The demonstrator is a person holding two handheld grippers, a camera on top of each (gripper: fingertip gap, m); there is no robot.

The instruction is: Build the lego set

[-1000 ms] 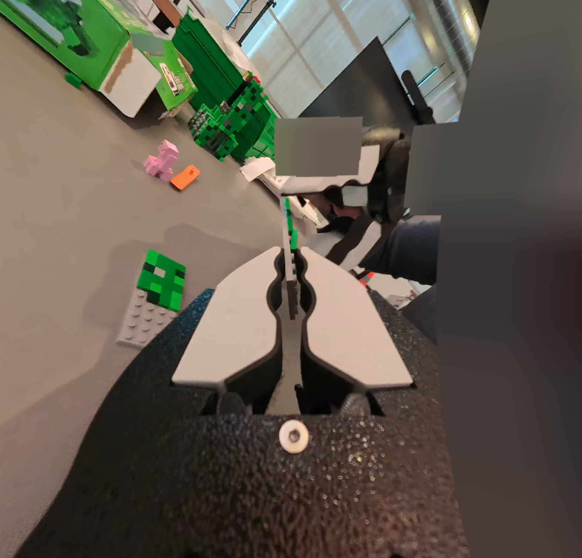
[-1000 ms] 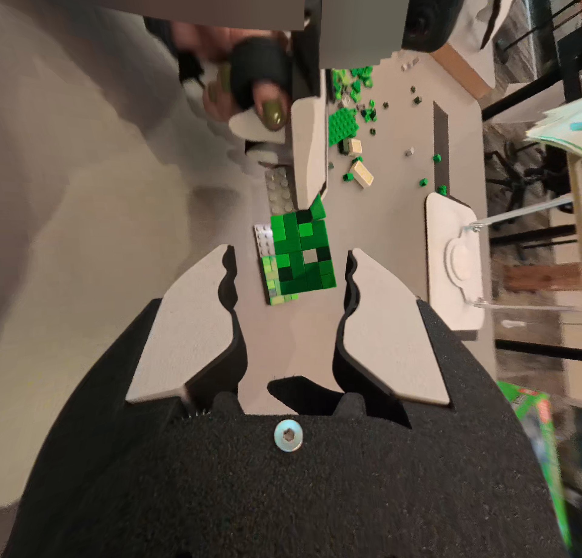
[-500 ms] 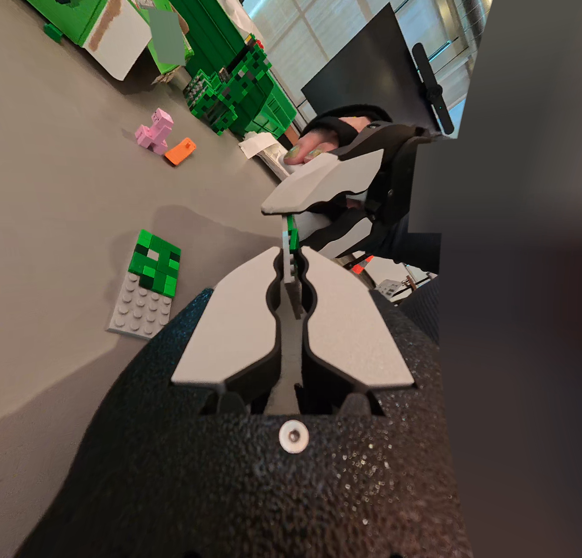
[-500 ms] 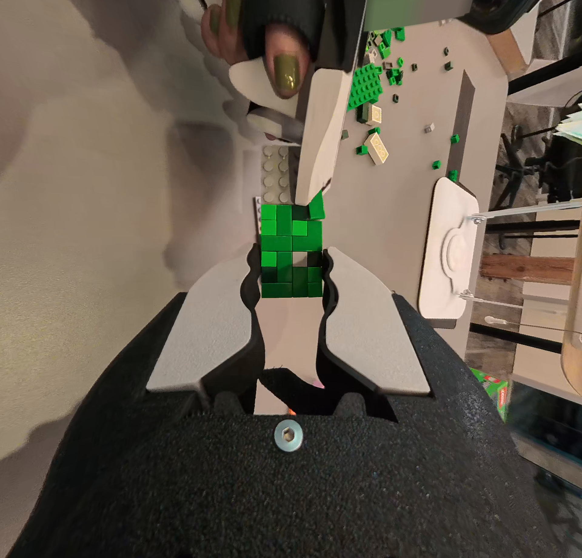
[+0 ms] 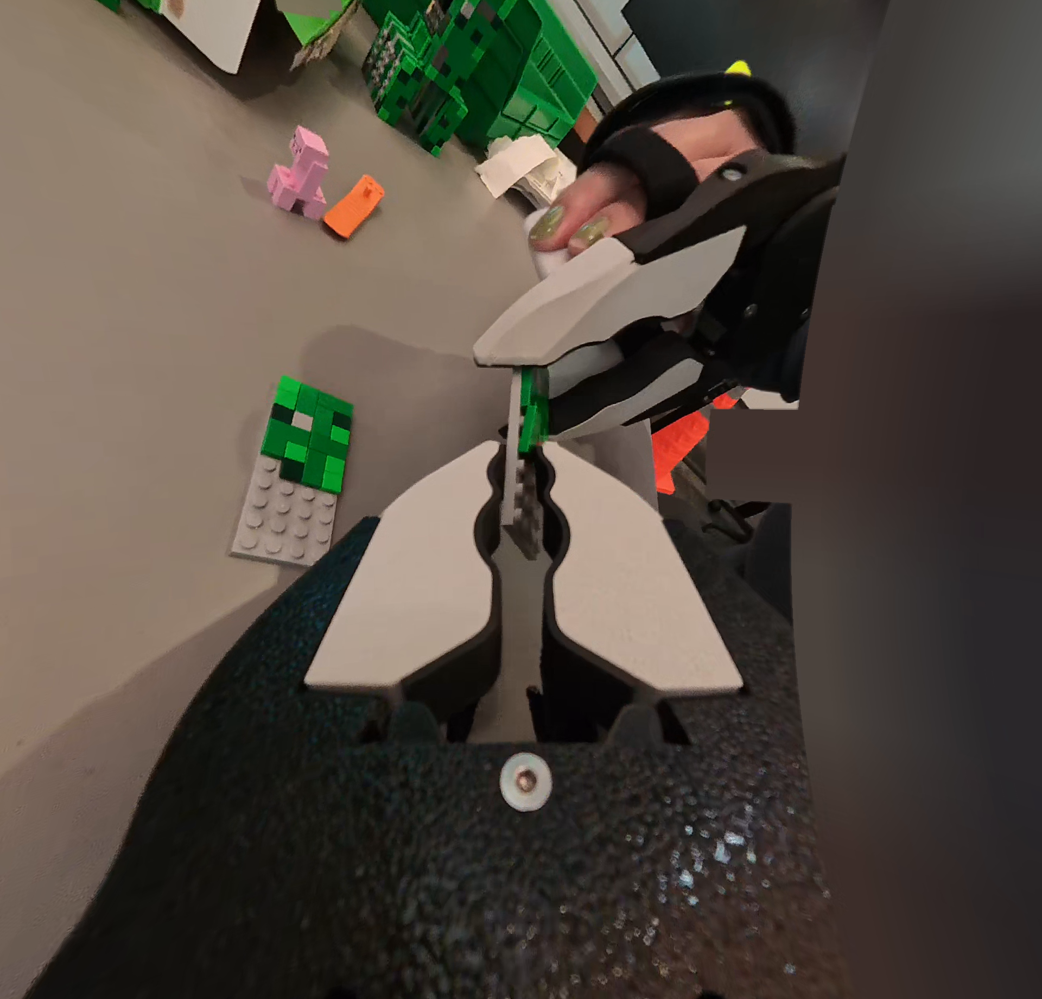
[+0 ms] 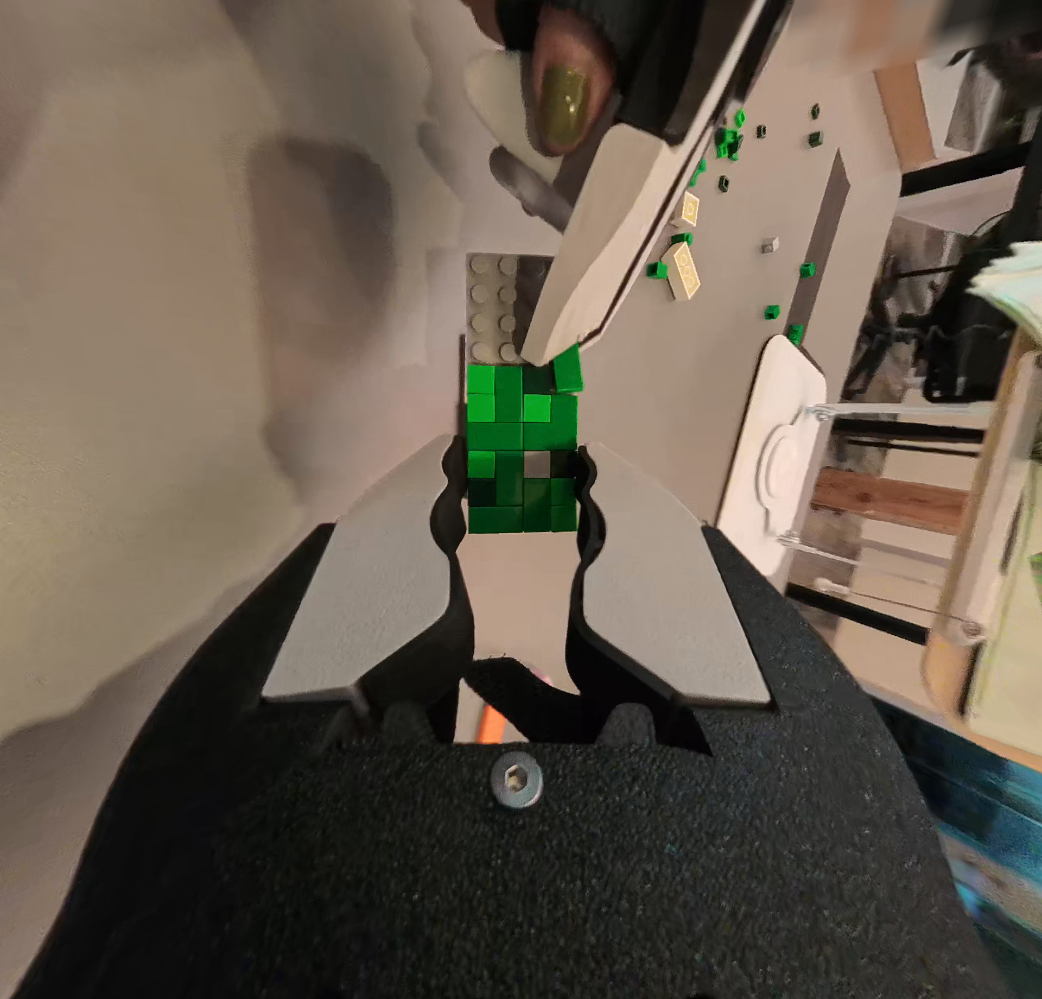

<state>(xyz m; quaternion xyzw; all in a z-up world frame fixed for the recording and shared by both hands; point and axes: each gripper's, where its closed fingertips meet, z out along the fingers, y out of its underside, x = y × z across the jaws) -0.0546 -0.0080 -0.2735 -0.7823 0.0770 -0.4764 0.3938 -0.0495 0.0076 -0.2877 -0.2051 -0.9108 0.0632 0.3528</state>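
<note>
My left gripper [image 5: 520, 453] is shut on the studded grey end of a grey plate [image 5: 514, 481], which it holds edge-on above the table. The plate's far end is covered with green tiles [image 5: 533, 408]. My right gripper [image 6: 521, 464] is shut on that tiled end [image 6: 521, 425], with a pad against each side edge. It also shows in the left wrist view [image 5: 519, 394], coming in from the right. In the right wrist view, a left finger [image 6: 592, 272] lies over the grey studs [image 6: 490, 306], and one green tile [image 6: 568, 371] sits tilted at its tip.
A second grey plate with green tiles [image 5: 299, 475] lies on the grey table [image 5: 141, 295]. Farther back are a pink brick figure [image 5: 299, 174], an orange piece [image 5: 355, 213] and a green brick build [image 5: 445, 64]. Loose green and tan bricks [image 6: 685, 272] and a white board [image 6: 784, 453] lie beyond.
My right gripper came in wide open and closed on the sides of the tiled plate, and still grips it. My left gripper kept its hold throughout. Both views shifted closer.
</note>
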